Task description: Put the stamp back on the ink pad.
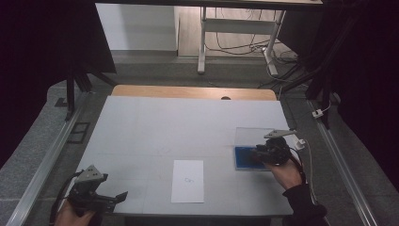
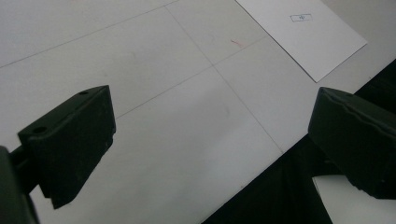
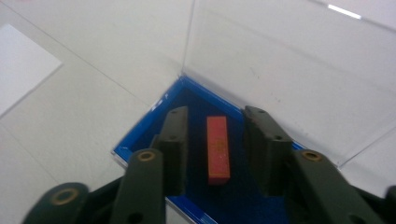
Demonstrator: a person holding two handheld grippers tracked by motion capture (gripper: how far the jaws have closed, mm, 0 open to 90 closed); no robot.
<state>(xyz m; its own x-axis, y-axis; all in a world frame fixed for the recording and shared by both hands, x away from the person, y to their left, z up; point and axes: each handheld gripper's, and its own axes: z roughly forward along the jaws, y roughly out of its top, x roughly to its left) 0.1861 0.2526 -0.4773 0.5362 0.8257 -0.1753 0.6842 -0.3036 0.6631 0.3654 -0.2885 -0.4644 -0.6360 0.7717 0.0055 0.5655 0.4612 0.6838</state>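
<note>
Red stamp block (image 3: pixel 218 149) is seen lying on the dark blue lining of a shallow blue box (image 1: pixel 245 157), which rests on the right part of the counter (image 1: pixel 155 127), toward its near side. The box's clear lid (image 3: pixel 299 70) is stood open on the far side. The right hand-held gripper (image 3: pixel 215 140) is held low over the box, its jaws spread to either side of the block with a gap left on each side, so that nothing is pinched; the block lies between the jaws, untouched. In the high view this right hand-held gripper (image 1: pixel 258 154) is held by a hand in a dark sleeve that comes in from the near right.

The left hand-held gripper (image 1: pixel 123 196) is kept at the near left corner of the counter, well apart from the box, with its jaws spread wide and nothing between them. A white sheet of paper (image 1: pixel 188 181) with a small printed mark is laid flat near the middle of the near edge, between the two hand-held grippers.
</note>
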